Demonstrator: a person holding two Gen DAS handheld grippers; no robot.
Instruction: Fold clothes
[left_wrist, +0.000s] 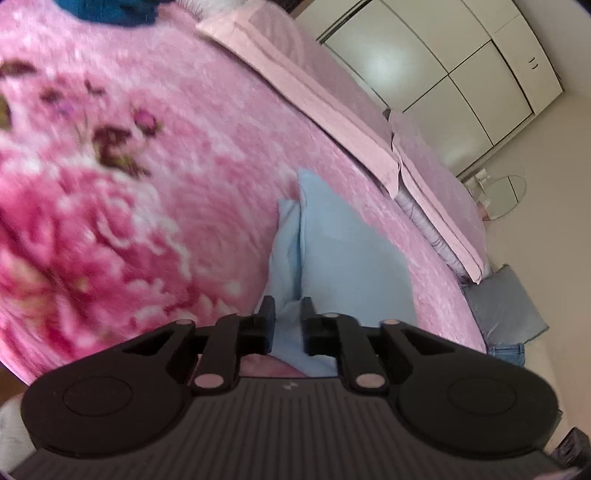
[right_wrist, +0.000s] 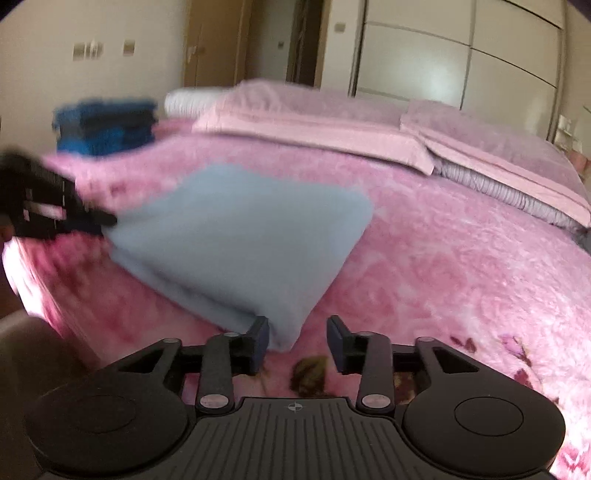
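My left tongs: closed a little way, with a bit of the light blue cloth between the two tips. I cannot tell if they squeeze it hard.
My right tongs: open wide. One corner of the cloth hangs down between the tips, close to the left tip, and the right tip stands away from it.
Light blue cloth: folded over, lying on the pink blanket. From my right side it looks like a puffy square, and my left tongs are at its far left edge.
Pink blanket: fluffy, with big dark pink flowers. It covers the bed under both tongs.
Dark blue pile: folded things stacked up, past the cloth, at the far left of the bed.
Pillows: two pale pink ones, side by side at the head of the bed.
Grey cushion: down by the side of the bed, with something of blue jeans cloth next to it.
Wardrobe: big, white, shiny doors, far behind the bed.
Blur: both views are fuzzy, so small things are hard to see.
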